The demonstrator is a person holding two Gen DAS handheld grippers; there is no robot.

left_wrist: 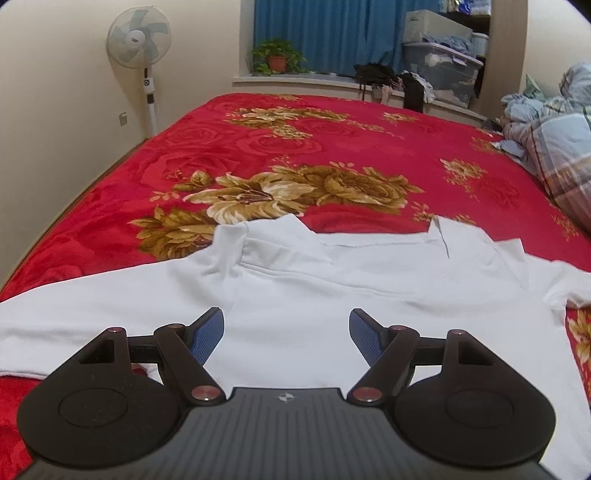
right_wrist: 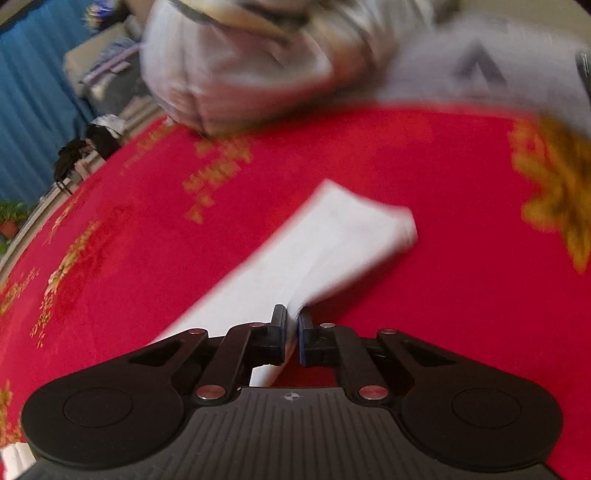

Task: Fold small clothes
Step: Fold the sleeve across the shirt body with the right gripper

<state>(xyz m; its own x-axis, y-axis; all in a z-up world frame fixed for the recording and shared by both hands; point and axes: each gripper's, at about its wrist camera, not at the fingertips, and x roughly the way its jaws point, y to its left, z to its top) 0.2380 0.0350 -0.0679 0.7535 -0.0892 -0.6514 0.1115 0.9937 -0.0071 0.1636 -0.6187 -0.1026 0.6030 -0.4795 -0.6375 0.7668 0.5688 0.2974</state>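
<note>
Between the left jaws: only bare cloth of the white polo shirt [left_wrist: 332, 295], which lies spread on the bed, its collar at the far side, beyond the fingertips.
Left gripper [left_wrist: 287, 326]: released, its jaws standing wide apart; the blue pads [left_wrist: 207, 338] face each other across the gap and no cloth is pinched between them. Whether the fingertips touch the shirt beneath cannot be told.
Right gripper [right_wrist: 293, 317]: clenched, its jaws nearly together and grasping a fold of white fabric.
Cloth in the right jaws: a sleeve [right_wrist: 332, 240] or edge of the white garment; it rises out from between the pads and runs ahead of them, its free end lying up and to the right of the tips. A further band of white trails back to the left of the jaws. This view is blurred.
Bed: a red blanket [left_wrist: 351, 140] with gold flowers lies under the shirt and on every side of both pairs of jaws.
Far beyond the left jaws: a standing fan [left_wrist: 139, 40] at the left, a potted plant [left_wrist: 277, 55] on the sill, a blue curtain [left_wrist: 332, 33].
Right of the left jaws, well apart: a heap of checked bedding [left_wrist: 554, 147].
</note>
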